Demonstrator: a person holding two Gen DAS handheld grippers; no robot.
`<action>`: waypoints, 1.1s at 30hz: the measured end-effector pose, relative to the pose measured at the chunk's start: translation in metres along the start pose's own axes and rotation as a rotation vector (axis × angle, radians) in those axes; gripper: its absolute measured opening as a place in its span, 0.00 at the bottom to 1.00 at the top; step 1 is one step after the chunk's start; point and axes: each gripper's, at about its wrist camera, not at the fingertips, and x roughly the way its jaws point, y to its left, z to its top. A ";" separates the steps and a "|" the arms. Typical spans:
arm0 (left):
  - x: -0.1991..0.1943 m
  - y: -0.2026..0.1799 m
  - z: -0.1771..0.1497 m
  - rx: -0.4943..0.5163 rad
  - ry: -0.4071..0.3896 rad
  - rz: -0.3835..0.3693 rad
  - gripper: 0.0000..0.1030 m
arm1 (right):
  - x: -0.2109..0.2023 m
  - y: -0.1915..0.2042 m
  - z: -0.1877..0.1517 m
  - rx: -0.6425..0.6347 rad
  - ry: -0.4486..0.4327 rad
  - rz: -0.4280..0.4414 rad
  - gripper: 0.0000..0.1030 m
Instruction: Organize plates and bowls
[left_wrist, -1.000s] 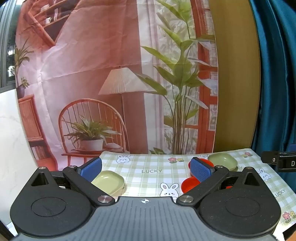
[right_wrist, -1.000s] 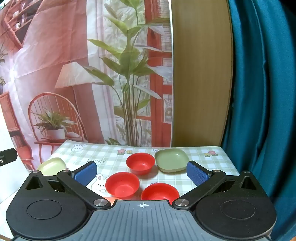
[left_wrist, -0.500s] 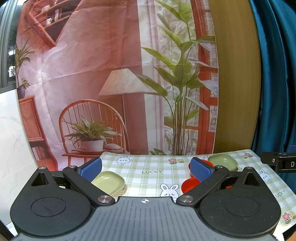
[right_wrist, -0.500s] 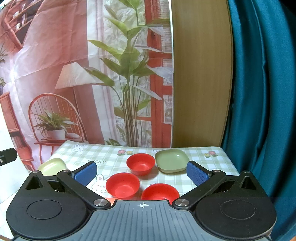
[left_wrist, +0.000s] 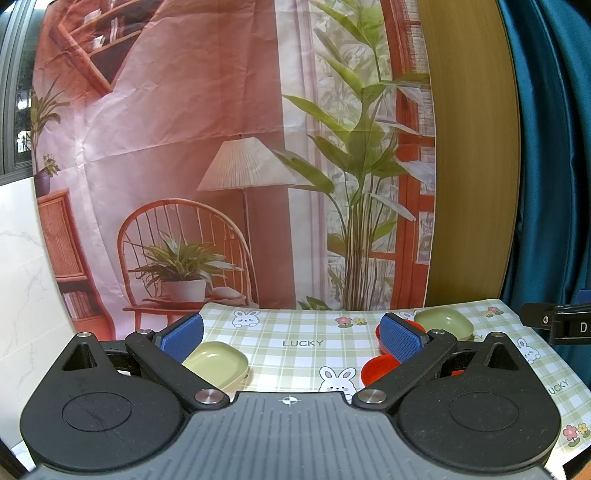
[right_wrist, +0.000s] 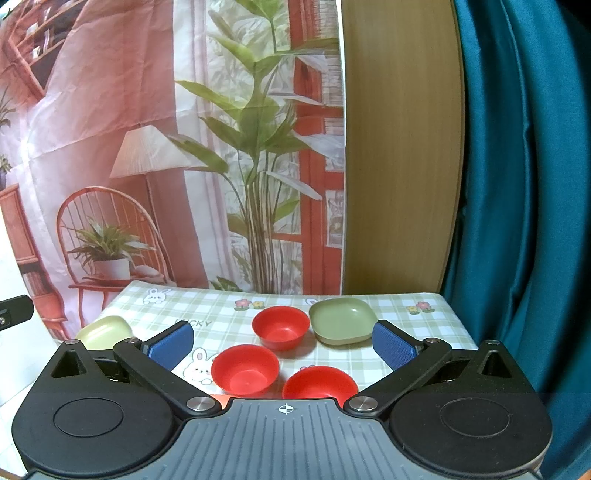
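Observation:
Three red bowls sit on the checked tablecloth (right_wrist: 221, 306): a far one (right_wrist: 280, 327), a near left one (right_wrist: 245, 369) and a near right one (right_wrist: 320, 382). A green square plate (right_wrist: 341, 325) lies right of the far bowl. A pale yellow-green plate (right_wrist: 105, 331) lies at the table's left; it also shows in the left wrist view (left_wrist: 216, 363). My right gripper (right_wrist: 283, 343) is open and empty above the bowls. My left gripper (left_wrist: 291, 338) is open and empty, the pale plate by its left finger. Red bowls (left_wrist: 380, 369) are partly hidden behind its right finger.
A printed backdrop (left_wrist: 221, 147) hangs behind the table. A wooden panel (right_wrist: 402, 147) and a teal curtain (right_wrist: 517, 184) stand at the right. The other gripper's edge (left_wrist: 557, 325) shows at the right of the left wrist view. A white marble wall (left_wrist: 22, 277) is at the left.

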 end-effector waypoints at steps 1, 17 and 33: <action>0.000 0.000 0.000 0.000 0.000 0.000 1.00 | 0.000 0.000 0.000 0.000 0.000 -0.001 1.00; 0.000 0.000 0.000 0.000 -0.001 0.000 1.00 | -0.001 0.001 -0.001 -0.001 -0.001 -0.001 1.00; -0.002 0.000 0.005 -0.002 -0.005 -0.001 1.00 | -0.001 0.003 0.000 -0.002 -0.003 -0.002 1.00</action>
